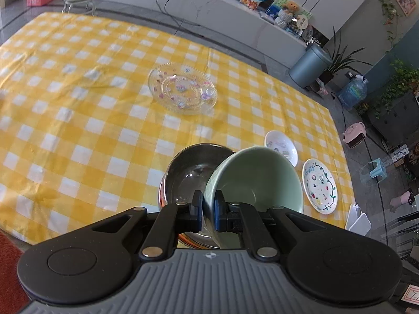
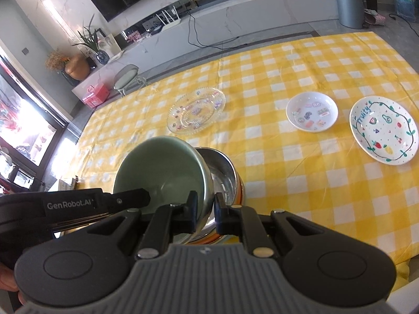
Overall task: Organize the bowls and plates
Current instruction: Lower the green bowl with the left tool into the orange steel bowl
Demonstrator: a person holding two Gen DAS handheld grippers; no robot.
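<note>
Pale green ceramic bowl (image 1: 258, 183) held tilted above the desk, its rim overlapping the rim of the round stainless-steel bowl with orange outer wall (image 1: 191, 172); whether the two rims touch cannot be told. Left gripper (image 1: 208, 210): fingers (image 1: 197, 209) closed on the green bowl's rim, one pad inside, one outside. Right gripper (image 2: 205, 213): fingers (image 2: 192, 210) clamped where the green rim and the steel bowl's wall meet; which bowl they pinch is unclear, green wall fills most of the gap.

Right wrist view, from the bowls: clear glass plate with small coloured decals (image 2: 197, 110) at 12 o'clock, near. Small white dish with stickers (image 2: 311, 111) at 2 o'clock, apart. White plate painted with fruit and a green vine (image 2: 383, 128) at 3 o'clock, just beside the small dish, rims not touching.

Yellow-and-white checked cloth on the desk (image 2: 288, 172) lies bare between bowls and plates. Near desk edge sits close under both grippers.
</note>
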